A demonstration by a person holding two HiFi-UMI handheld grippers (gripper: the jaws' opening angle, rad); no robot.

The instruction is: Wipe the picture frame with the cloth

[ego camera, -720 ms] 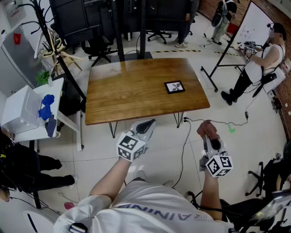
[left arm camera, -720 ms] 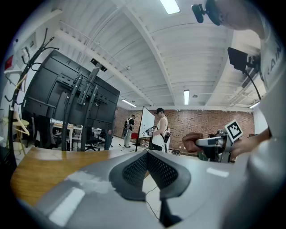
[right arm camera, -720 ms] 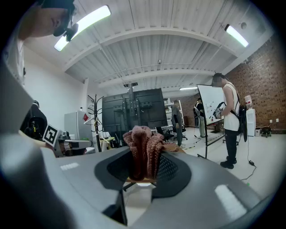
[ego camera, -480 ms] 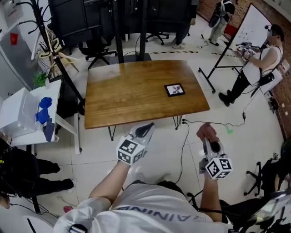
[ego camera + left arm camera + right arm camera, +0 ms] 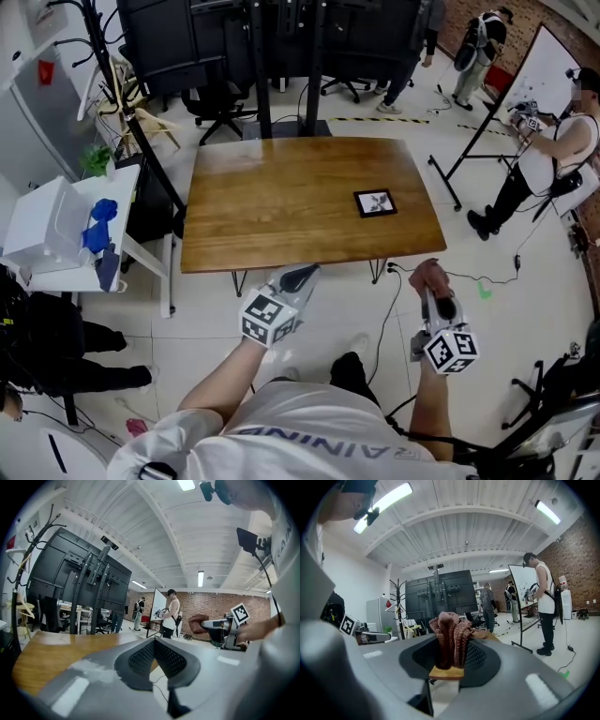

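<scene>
A small black picture frame (image 5: 375,202) lies flat on the right part of the wooden table (image 5: 281,206). My right gripper (image 5: 433,282) hovers over the floor in front of the table's right corner, shut on a bunched reddish-brown knitted cloth (image 5: 451,639), which also shows as the cloth (image 5: 427,276) in the head view. My left gripper (image 5: 298,277) hangs just before the table's front edge, its jaws pressed together with nothing between them (image 5: 154,641). Neither gripper is over the frame.
A white side table (image 5: 84,267) with blue items stands at the left. A coat rack (image 5: 112,84), office chairs and dark screens stand behind the table. A cable (image 5: 450,255) trails on the floor at right. People stand by a whiteboard (image 5: 548,70).
The view has shifted, so the table and frame sit a little lower and further right in the picture. Both grippers stay in front of the table, the cloth still held.
</scene>
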